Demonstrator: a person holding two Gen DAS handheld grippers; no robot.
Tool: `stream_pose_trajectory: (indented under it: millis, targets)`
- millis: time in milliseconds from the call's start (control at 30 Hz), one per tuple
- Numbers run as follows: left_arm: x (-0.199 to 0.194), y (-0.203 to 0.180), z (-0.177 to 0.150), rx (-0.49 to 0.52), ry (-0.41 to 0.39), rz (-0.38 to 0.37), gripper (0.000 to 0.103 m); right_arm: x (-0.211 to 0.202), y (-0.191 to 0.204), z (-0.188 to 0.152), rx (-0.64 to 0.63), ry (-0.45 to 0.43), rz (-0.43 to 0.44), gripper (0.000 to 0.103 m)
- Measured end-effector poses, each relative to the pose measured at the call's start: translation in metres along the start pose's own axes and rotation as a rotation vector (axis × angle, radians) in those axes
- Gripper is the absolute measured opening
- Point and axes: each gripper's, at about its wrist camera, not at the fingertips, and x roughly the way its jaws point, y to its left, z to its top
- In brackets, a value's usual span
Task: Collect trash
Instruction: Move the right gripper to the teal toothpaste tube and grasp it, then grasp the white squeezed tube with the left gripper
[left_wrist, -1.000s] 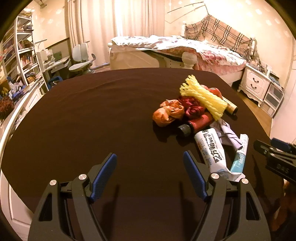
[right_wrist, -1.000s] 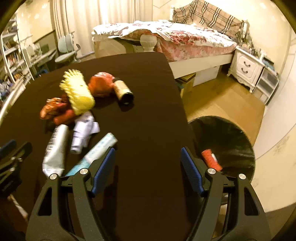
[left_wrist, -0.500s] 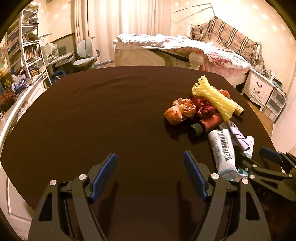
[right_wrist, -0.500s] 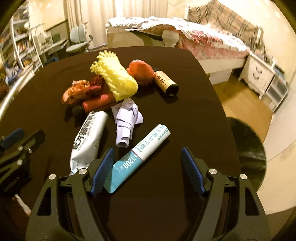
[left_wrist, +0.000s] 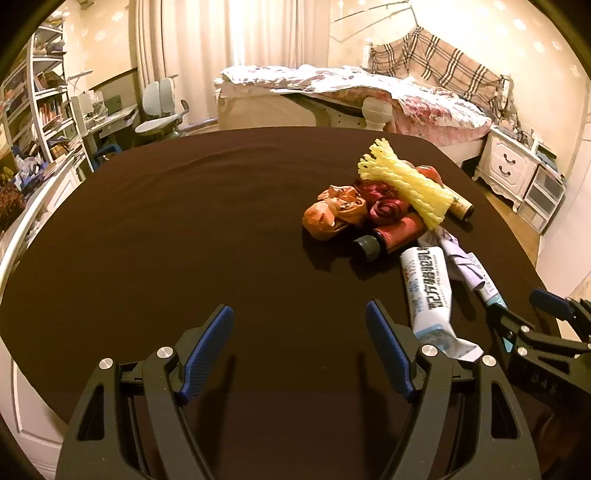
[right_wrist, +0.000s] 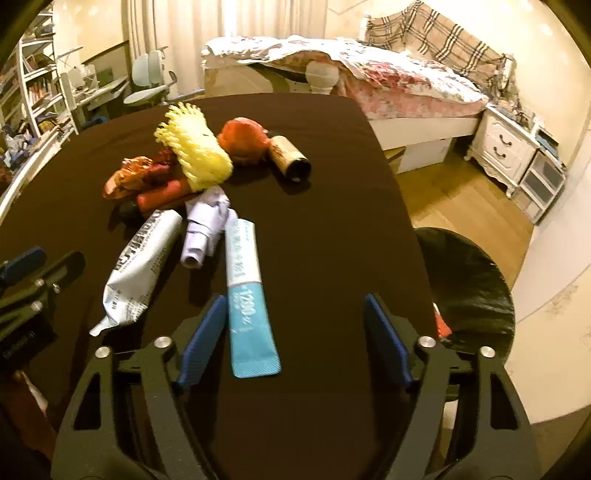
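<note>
Your right gripper (right_wrist: 293, 332) gapes wide, empty, straddling the flat blue-and-white tube (right_wrist: 246, 291); the black-lined bin (right_wrist: 476, 284) beyond your right finger is partly hidden. Your left gripper (left_wrist: 299, 345) is likewise wide open, empty.

Nine pieces of trash on the table, one more in the bin.

On the dark table (right_wrist: 332, 184), toward its right edge: one yellow foam fruit net (right_wrist: 195, 151), one orange crumpled wrapper (left_wrist: 332, 214), one dark red crumpled wrapper (left_wrist: 384, 206), one red ball-like wad (right_wrist: 242, 142), one brown cardboard tube (right_wrist: 290, 158), one red tube with a black cap (left_wrist: 391, 236), one white printed tube (right_wrist: 142, 258), one white-and-blue tube (right_wrist: 245, 295), one crumpled pale paper (right_wrist: 205, 225). One black-lined bin (right_wrist: 476, 288) beside the table holds one red item (right_wrist: 441, 325).
</note>
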Motion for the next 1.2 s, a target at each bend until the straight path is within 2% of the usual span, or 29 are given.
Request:
stream_pose_trajectory:
  millis: [67,167,200,267,300,767,933,1033,1133,1200]
  targets:
    - [0.000,0.001,0.000,0.000,0.000,0.003,0.074,0.001,0.005,0.003,-0.019,-0.003,0.009,0.060]
    - [-0.001,0.002,0.001,-0.001,0.000,0.004,0.074,0.001,0.012,0.003,-0.050,-0.012,0.014,0.045]
    - [-0.001,0.002,0.002,-0.001,-0.001,0.004,0.074,0.001,0.013,0.003,-0.054,-0.017,0.021,0.036]
    - [-0.001,0.000,0.002,0.003,-0.003,0.004,0.074,-0.001,0.012,0.000,-0.060,-0.022,0.024,0.027]
    - [-0.002,-0.001,0.002,0.005,-0.003,0.001,0.074,-0.002,0.011,0.000,-0.060,-0.024,0.027,0.019]
    - [-0.011,-0.030,0.008,0.037,-0.015,-0.089,0.074,-0.015,-0.022,0.000,0.023,-0.060,0.045,0.018]
    - [-0.002,-0.046,0.010,0.051,0.008,-0.135,0.074,-0.017,-0.032,-0.002,0.048,-0.063,0.048,0.018]
    - [0.009,-0.048,0.008,0.040,0.056,-0.156,0.074,-0.016,-0.038,-0.003,0.063,-0.063,0.053,0.018]
    - [0.019,-0.046,0.002,0.012,0.102,-0.179,0.067,-0.015,-0.041,-0.006,0.074,-0.062,0.060,0.018]
    - [0.017,-0.047,0.001,0.031,0.089,-0.174,0.060,-0.014,-0.043,-0.006,0.081,-0.061,0.067,0.018]
